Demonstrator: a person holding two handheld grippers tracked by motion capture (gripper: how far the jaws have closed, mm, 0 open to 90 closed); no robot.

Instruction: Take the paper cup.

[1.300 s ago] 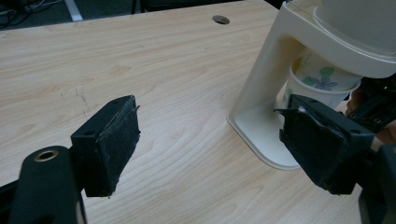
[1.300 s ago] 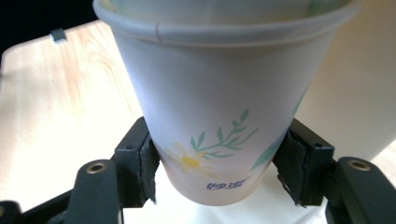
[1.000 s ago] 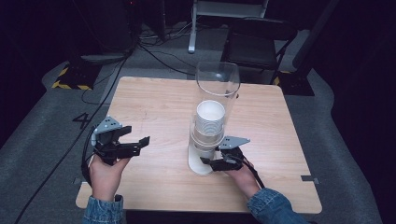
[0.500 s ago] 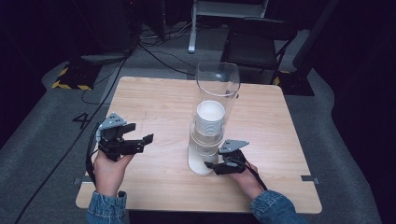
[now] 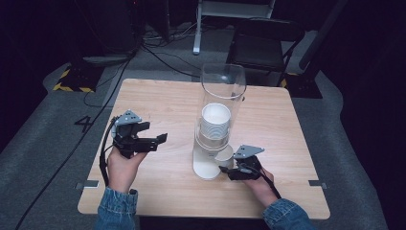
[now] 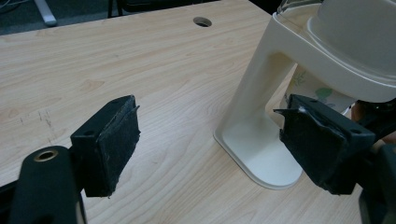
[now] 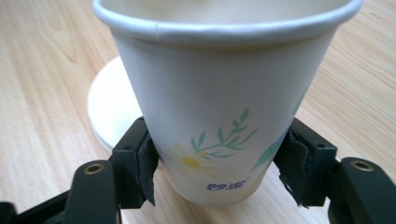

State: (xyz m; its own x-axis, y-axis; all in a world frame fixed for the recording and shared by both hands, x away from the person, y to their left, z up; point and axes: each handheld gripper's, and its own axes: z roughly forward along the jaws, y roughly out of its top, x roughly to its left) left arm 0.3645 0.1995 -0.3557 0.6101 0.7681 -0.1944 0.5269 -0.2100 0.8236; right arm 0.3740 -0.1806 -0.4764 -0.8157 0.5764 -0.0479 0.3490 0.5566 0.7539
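Right gripper (image 7: 217, 175), jaws clamped on the base of an upright paper cup (image 7: 219, 107), holds it beside the dispenser's foot (image 5: 207, 168); left gripper (image 6: 210, 144) waits open, farther off.

Hand-held gripper (image 7: 219, 172) clamps flowered paper cup (image 7: 219, 98).

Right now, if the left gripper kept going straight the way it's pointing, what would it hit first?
Most likely the cup dispenser's white stand: the left gripper, jaws open, points toward it across bare table, though depth is hard to judge.
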